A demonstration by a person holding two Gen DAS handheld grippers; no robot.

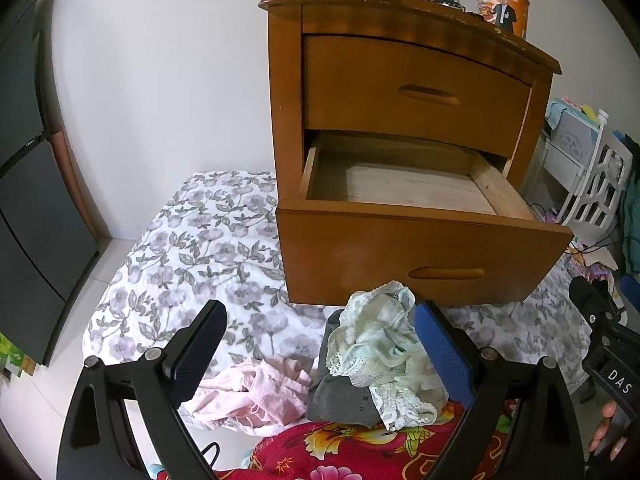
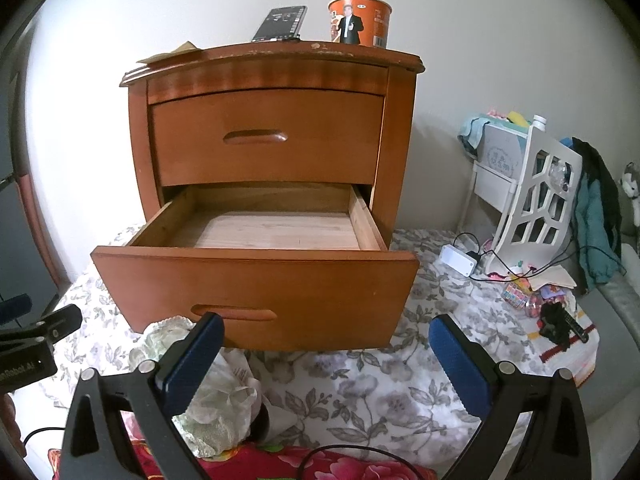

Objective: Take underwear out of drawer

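The lower drawer [image 2: 256, 236] of the wooden nightstand [image 2: 264, 136] stands pulled out at frame centre, its bare board showing. The pale lace underwear [image 1: 380, 356] lies lower centre on a grey garment [image 1: 340, 400] on the bed [image 1: 192, 256] — beside a pink garment [image 1: 256, 396]. Left tool [image 1: 320, 356] and right tool [image 2: 326, 364] both gape, released, grasping nothing.

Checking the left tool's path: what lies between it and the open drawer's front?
In the left wrist view, a pale lace underwear heaped on grey cloth lies between left tool and drawer front.
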